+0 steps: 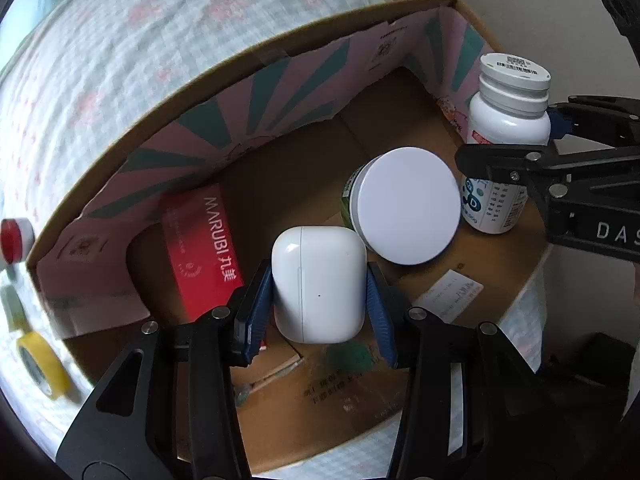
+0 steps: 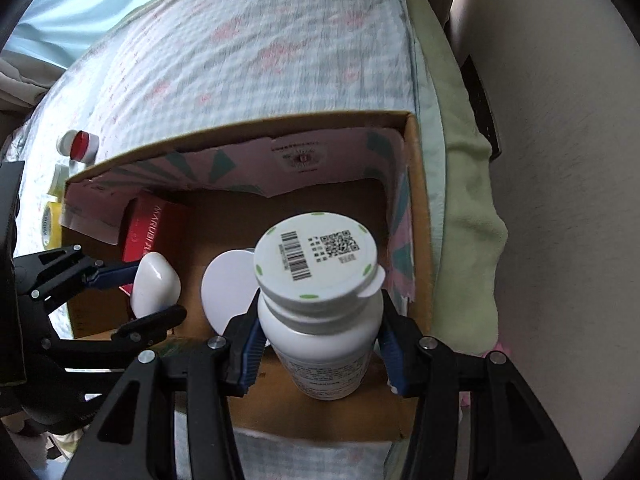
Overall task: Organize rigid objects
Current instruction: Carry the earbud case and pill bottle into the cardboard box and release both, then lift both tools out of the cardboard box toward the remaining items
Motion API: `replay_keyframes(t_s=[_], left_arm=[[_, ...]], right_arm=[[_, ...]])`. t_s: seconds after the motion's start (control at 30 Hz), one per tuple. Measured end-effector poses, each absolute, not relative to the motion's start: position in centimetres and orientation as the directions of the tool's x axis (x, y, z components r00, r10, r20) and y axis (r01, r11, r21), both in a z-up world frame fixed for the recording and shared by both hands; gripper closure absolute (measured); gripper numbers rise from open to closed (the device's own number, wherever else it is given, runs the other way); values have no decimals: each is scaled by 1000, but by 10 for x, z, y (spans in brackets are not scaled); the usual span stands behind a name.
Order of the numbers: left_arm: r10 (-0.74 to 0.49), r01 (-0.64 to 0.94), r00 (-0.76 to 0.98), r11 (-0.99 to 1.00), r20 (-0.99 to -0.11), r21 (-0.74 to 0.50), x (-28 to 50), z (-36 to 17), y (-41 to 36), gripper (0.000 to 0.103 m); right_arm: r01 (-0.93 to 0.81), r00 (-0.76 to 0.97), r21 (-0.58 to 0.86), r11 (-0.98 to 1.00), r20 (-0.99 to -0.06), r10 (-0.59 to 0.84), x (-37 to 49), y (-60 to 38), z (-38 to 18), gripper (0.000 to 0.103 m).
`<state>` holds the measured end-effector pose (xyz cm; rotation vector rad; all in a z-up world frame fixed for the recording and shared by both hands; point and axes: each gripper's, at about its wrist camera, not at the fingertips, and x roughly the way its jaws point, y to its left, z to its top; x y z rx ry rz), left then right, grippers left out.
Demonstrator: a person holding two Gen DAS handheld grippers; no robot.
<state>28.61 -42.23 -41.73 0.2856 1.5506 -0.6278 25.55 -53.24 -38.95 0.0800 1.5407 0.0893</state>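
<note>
Background: a bed [image 2: 248, 60] with a quilted cover, pale checks and pink marks; a plain wall on the right side in both views.
Box: an open cardboard box [image 1: 224, 76] lies on the bed; its inner walls are pink with green stripes.
In the box already: a red carton [image 1: 200, 252] against the left wall, and a jar [image 1: 408, 204] with a white round lid near the middle.
Left gripper [image 1: 319, 300]: its jaws are closed on a white earbud case [image 1: 318, 280], which is held over the box floor, between the red carton and the jar.
Right gripper [image 2: 318, 344]: its jaws are closed on the neck part of a white bottle [image 2: 320, 320], which is at the right side of the box, just beside the jar. I cannot tell if the bottle bottom touches the floor of the box.
Done, as I judge: two things are stored, and two more are inside the box walls but not released.
Left to do: release the case and the bottle; then bring the things outside the box at its left: a red-capped bottle [image 2: 78, 145] and a yellow tape roll [image 1: 42, 364], and one more pale thing between them, too blurred to name.
Only left view shows: the printed side label of the white bottle and the paper label on the box flap.
Only right view shows: the barcode and QR code on the bottle cap from above, and a green cloth [image 2: 468, 240] beside the box at its right.
</note>
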Motion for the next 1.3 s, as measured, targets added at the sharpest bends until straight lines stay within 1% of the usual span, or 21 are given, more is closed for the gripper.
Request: replay_keyframes(t_s=[0.2, 0.37, 0.4, 0.43, 0.47, 0.5, 0.53, 0.7, 0.8, 1.07, 1.3], left_arm=[[-177, 582, -61, 793, -982, -179, 284, -414, -429, 62], [-175, 594, -31, 788, -984, -159, 284, -406, -435, 62], [-180, 595, -29, 787, -983, -162, 283, -403, -436, 47], [-188, 596, -24, 786, -982, -165, 281, -399, -437, 27], [-191, 599, -13, 785, -981, -161, 282, -394, -435, 4], [-197, 603, 7, 783, -980, -153, 281, -389, -433, 0], [-198, 607, 18, 781, -980, -146, 280, -386, -432, 0], [-185, 606, 12, 783, -983, -140, 282, -383, -427, 0], [-190, 599, 13, 788, -982, -144, 284, -377, -423, 0], [-208, 588, 42, 796, -977, -144, 274, -338, -403, 0], [-221, 571, 89, 810, -971, -132, 262, -299, -382, 0]], right_arm=[[31, 16, 135, 990, -991, 134, 256, -534, -397, 56], [25, 7, 134, 991, -991, 134, 261, -535, -398, 56], [28, 17, 136, 990, -991, 135, 262, -535, -396, 53], [37, 24, 161, 986, -987, 160, 264, -536, -395, 45], [46, 36, 197, 979, -980, 195, 264, -536, -392, 29], [54, 51, 264, 963, -964, 262, 263, -535, -388, 19], [64, 52, 293, 954, -956, 290, 262, -533, -385, 0], [84, 108, 263, 961, -961, 253, 255, -534, -376, 0], [112, 116, 272, 956, -959, 259, 251, -538, -373, 0], [130, 152, 226, 965, -967, 206, 248, -543, -350, 0], [108, 159, 174, 979, -975, 155, 239, -532, -311, 0]])
